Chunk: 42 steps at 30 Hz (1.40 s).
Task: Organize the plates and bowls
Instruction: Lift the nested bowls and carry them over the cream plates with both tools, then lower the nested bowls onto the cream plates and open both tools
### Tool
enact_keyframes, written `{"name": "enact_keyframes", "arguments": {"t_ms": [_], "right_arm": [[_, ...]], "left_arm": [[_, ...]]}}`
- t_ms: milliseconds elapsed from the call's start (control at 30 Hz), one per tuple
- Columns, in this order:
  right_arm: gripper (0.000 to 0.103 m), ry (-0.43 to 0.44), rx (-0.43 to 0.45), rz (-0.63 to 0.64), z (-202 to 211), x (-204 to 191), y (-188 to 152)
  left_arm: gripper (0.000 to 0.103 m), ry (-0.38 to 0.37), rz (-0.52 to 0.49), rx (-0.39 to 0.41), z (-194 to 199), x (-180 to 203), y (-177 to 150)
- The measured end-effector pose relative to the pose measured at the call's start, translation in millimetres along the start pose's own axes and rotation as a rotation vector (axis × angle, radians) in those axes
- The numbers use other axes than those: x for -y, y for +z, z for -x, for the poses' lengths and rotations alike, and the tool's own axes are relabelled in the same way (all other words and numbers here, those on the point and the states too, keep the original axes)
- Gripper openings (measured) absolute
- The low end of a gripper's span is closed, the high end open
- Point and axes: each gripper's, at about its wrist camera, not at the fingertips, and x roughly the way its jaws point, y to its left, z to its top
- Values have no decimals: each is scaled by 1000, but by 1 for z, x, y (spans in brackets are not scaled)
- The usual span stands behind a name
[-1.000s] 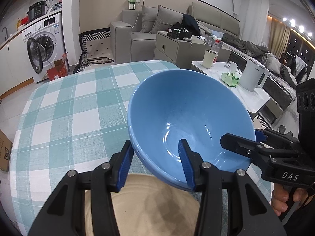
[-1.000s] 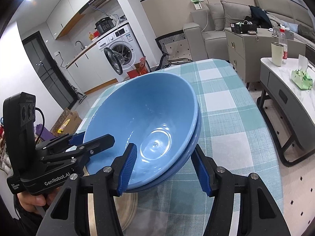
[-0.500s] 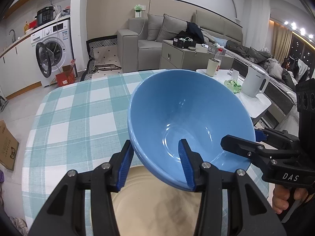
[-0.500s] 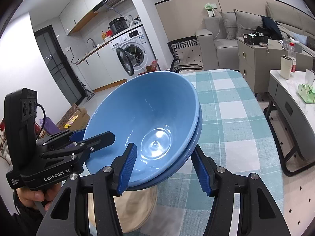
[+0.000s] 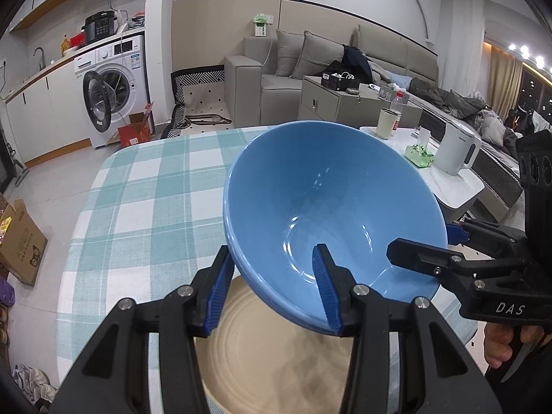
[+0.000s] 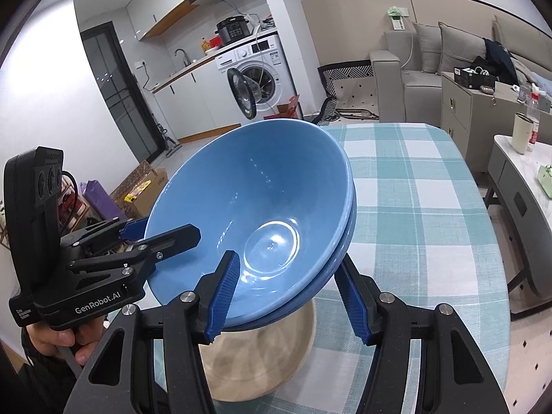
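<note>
Two blue bowls (image 5: 331, 207), one nested in the other, hang tilted in the air above a beige plate (image 5: 276, 362) on the checked tablecloth (image 5: 145, 200). The left gripper (image 5: 272, 286) pinches the rim on one side and the right gripper (image 6: 286, 296) pinches the opposite side (one finger inside, one outside). Two grips likely keep the stack from slipping apart.

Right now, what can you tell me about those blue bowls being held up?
The blue bowls are two glossy, ceramic-looking bowls, one nested inside the other, empty and tilted. They hang above a beige plate on the checked tablecloth. The left gripper and right gripper each clamp the rim from opposite sides.
</note>
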Motion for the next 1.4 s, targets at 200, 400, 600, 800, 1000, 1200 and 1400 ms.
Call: {"name": "enact_keyframes", "arguments": {"t_ms": [200, 400, 600, 800, 1000, 1200, 1400], "right_arm": [[59, 21, -24, 33, -4, -17, -6], [59, 34, -44, 54, -7, -32, -11], [59, 36, -56, 75, -8, -40, -16], [59, 44, -82, 64, -10, -40, -25], [59, 35, -105, 72, -15, -45, -34], [59, 17, -136, 72, -24, -45, -41], [59, 16, -136, 75, -29, -45, -42]], "left_arm": [[46, 14, 20, -2, 10, -11, -13], [46, 23, 41, -5, 17, -20, -24], [46, 34, 56, -11, 22, -22, -34], [46, 24, 63, -21, 24, -24, -44], [46, 20, 75, -43, 20, -27, -55], [46, 9, 87, -74, 12, -30, -63], [46, -2, 102, -72, 9, -33, -65]]}}
